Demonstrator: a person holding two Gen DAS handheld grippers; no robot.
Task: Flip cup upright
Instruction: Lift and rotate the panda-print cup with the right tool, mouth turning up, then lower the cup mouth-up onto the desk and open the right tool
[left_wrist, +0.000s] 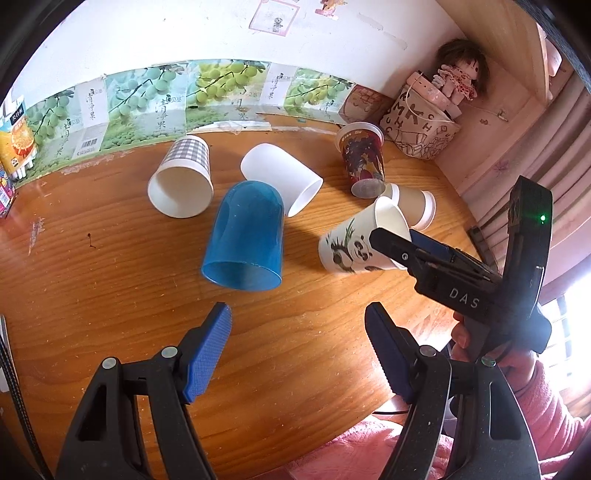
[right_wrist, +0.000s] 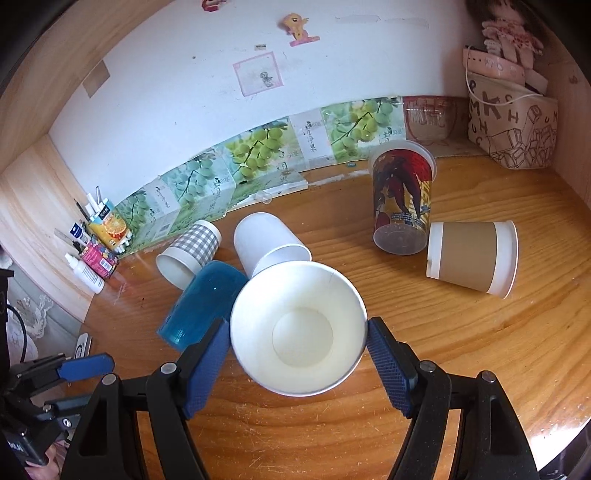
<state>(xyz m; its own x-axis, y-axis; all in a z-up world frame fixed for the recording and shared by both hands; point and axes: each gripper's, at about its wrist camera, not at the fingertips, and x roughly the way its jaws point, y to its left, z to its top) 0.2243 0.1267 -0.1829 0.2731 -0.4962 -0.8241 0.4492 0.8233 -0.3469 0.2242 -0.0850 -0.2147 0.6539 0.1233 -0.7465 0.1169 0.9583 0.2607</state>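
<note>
The right hand-held gripper (right_wrist: 298, 363) holds the panda cup (left_wrist: 356, 242) across its rim, one blue pad (right_wrist: 388, 365) pressed to each side. In the right wrist view the cup's open mouth fills the lower middle of the frame, facing the camera. In the left wrist view it sits right of centre, tilted with its base toward the left; whether the base touches the bench (left_wrist: 110, 295) I cannot tell.

The left hand-held gripper (left_wrist: 299, 350) is spread wide at the bottom of its frame, nothing between its pads, above bare wood.

The other cups lie on their sides. A blue cup (left_wrist: 245, 240) is at the centre of the left view, mouth toward the lens, touching a white cup (left_wrist: 280, 177) behind it. A checked cup (left_wrist: 183, 177) lies to the upper left of those. A brown cup (right_wrist: 471, 254) lies at the right of the right wrist view, just beside a clear printed cup (right_wrist: 402, 199). A doll (left_wrist: 460, 74) sits on a bag (left_wrist: 421, 125) in the upper right corner of the left view.
</note>
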